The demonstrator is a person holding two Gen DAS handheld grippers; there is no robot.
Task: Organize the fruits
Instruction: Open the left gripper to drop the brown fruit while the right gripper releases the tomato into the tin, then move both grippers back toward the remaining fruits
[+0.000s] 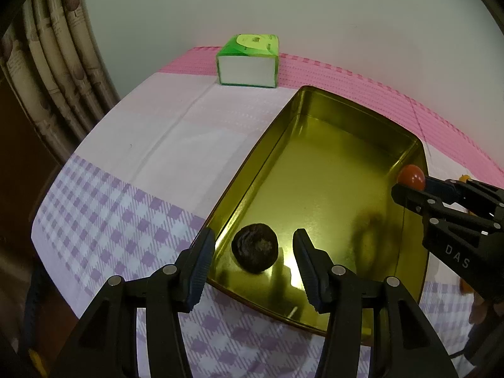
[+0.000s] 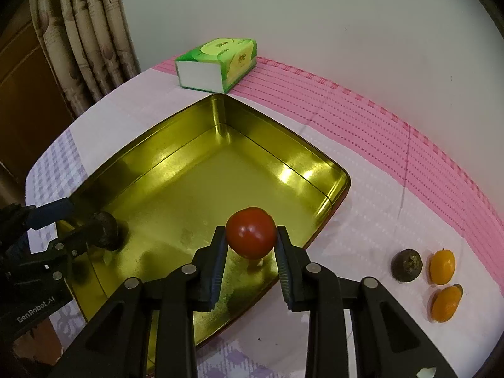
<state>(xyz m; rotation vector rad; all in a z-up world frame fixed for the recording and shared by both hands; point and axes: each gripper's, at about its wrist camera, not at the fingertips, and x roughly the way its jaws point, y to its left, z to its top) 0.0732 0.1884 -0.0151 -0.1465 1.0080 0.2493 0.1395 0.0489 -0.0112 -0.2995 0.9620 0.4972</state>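
A gold metal tray (image 1: 315,119) lies on the table; it also shows in the right wrist view (image 2: 176,160). A dark wrinkled fruit (image 1: 254,248) rests on the tray floor at its near corner, between the fingers of my open left gripper (image 1: 253,260), which do not touch it. It shows in the right wrist view (image 2: 105,230) too. My right gripper (image 2: 251,236) is shut on a red tomato (image 2: 251,232) and holds it above the tray's right edge; the tomato also shows in the left wrist view (image 1: 411,175).
A green tissue pack (image 2: 217,63) stands behind the tray near the wall. To the right of the tray lie another dark fruit (image 2: 406,265) and two orange fruits (image 2: 442,266) (image 2: 445,303). A curtain (image 2: 85,31) hangs at the back left.
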